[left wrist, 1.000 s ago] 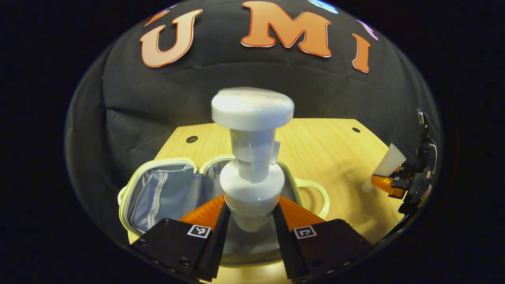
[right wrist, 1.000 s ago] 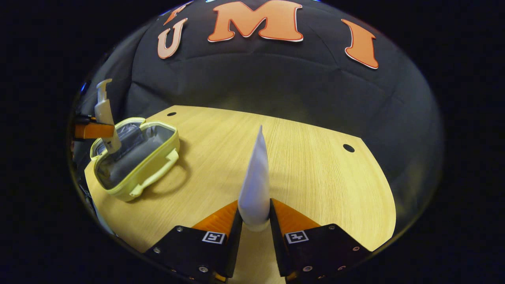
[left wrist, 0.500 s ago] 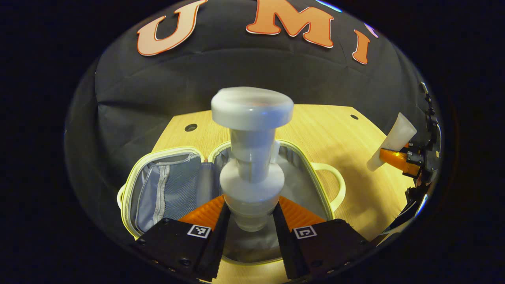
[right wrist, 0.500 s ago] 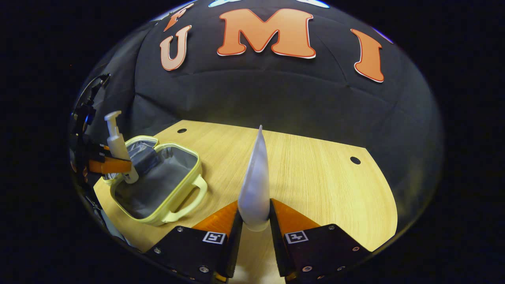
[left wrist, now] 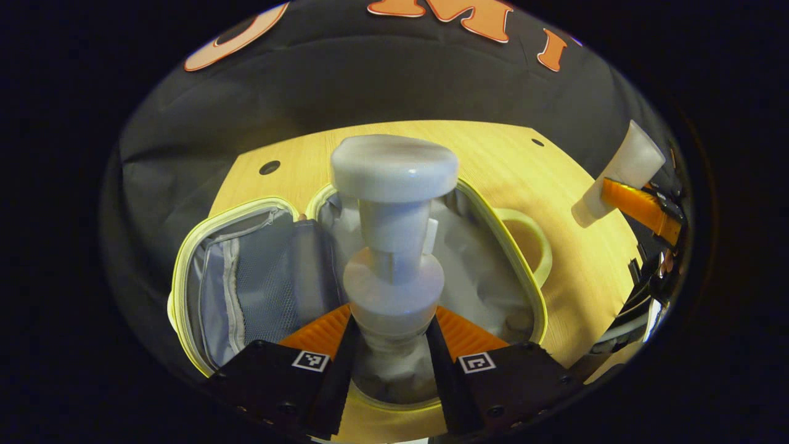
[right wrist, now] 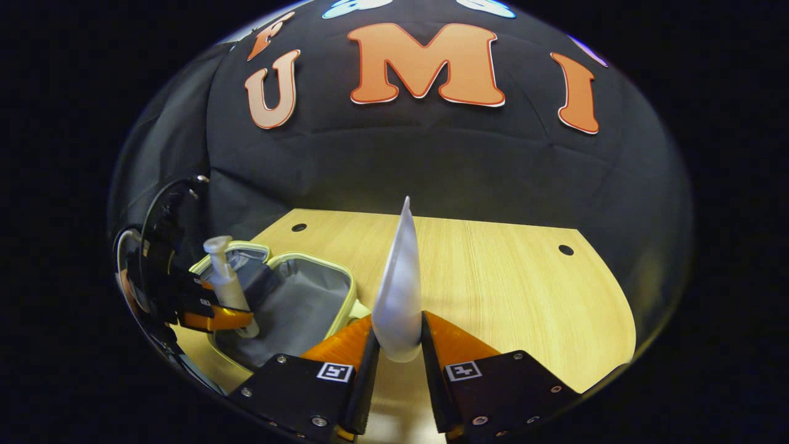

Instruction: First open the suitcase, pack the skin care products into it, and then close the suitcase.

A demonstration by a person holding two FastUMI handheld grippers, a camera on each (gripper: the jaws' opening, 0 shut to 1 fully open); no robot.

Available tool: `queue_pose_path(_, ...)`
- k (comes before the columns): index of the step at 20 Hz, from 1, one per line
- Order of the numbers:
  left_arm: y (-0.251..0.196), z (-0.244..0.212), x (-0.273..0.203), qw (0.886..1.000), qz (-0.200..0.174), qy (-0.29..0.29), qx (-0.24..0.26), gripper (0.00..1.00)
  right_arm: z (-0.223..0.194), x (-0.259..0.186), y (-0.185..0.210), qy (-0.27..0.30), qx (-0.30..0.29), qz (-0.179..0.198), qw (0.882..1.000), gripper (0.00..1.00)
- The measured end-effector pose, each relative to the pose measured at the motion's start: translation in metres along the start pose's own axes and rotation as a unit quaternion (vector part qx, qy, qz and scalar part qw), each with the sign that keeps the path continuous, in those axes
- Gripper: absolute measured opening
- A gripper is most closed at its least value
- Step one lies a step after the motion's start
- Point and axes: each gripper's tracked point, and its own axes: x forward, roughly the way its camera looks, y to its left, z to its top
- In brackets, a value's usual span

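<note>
A small pale-yellow suitcase [left wrist: 521,271] lies open on the wooden table [left wrist: 493,154], its grey lining showing. My left gripper [left wrist: 391,345] is shut on a white pump bottle [left wrist: 394,246], held upright just above the case's right half. In the right gripper view the same bottle [right wrist: 227,285] hangs over the open suitcase [right wrist: 296,302] at the left. My right gripper [right wrist: 397,348] is shut on a white tube [right wrist: 399,290], its crimped end pointing up, to the right of the case. The left gripper view has that tube [left wrist: 619,172] at the far right, above the table.
The suitcase's left half holds a mesh zip pocket [left wrist: 246,290], and its handle [left wrist: 535,246] sticks out to the right. Small round holes [right wrist: 564,250] mark the tabletop's far corners. Bare wood stretches right of the case. Black cloth walls the booth.
My left gripper has brought the pump bottle forward and down over the open suitcase. My right gripper has swung the tube leftward, closer to the case.
</note>
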Motion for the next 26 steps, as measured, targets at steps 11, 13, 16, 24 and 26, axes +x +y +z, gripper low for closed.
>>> queue_pose_path(11, 0.002, -0.020, 0.028, 0.996, -0.009, 0.083, -0.043, 0.61, -0.005, 0.011, 0.080, 0.056, 0.030, 0.095, 0.993, 0.41)
queue_pose_path(13, 0.002, -0.019, 0.036, 0.994, 0.002, 0.093, -0.054, 0.61, -0.010, 0.017, 0.088, 0.070, 0.032, 0.108, 0.991, 0.41)
queue_pose_path(16, -0.002, -0.021, 0.048, 0.992, 0.000, 0.096, -0.078, 0.60, -0.019, 0.024, 0.096, 0.095, 0.042, 0.127, 0.986, 0.41)
queue_pose_path(24, -0.001, -0.023, 0.060, 0.988, 0.029, 0.094, -0.119, 0.63, -0.032, 0.035, 0.121, 0.149, 0.071, 0.170, 0.972, 0.40)
queue_pose_path(26, -0.004, -0.018, 0.056, 0.989, 0.024, 0.077, -0.121, 0.64, -0.038, 0.039, 0.123, 0.161, 0.071, 0.177, 0.968, 0.40)
